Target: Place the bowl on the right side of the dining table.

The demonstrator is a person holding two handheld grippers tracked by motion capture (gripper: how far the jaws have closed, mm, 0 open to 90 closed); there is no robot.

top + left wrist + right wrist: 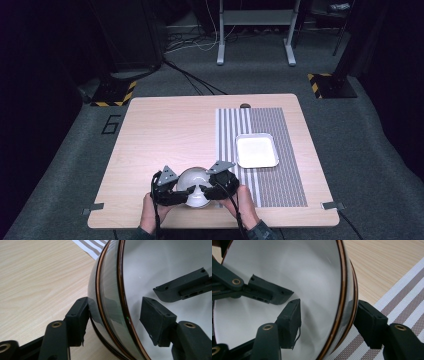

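Note:
A white bowl (193, 181) with a brown rim stands near the table's front edge, just left of the striped mat. My left gripper (186, 193) straddles its left rim. In the left gripper view the left gripper (116, 318) has its outer pad against the bowl's (110, 290) outside wall, while its inner pad stands apart from the wall inside. My right gripper (203, 190) straddles the right rim. In the right gripper view the right gripper (329, 317) has its outer pad at the bowl's (287, 270) outside, with a wide gap at the inner pad. Both grippers are open.
A white square tray (256, 150) lies on the striped placemat (272, 187) on the right half of the wooden table (165, 130). The bowl's right edge sits at the mat's left border. The table's front edge is close behind both hands.

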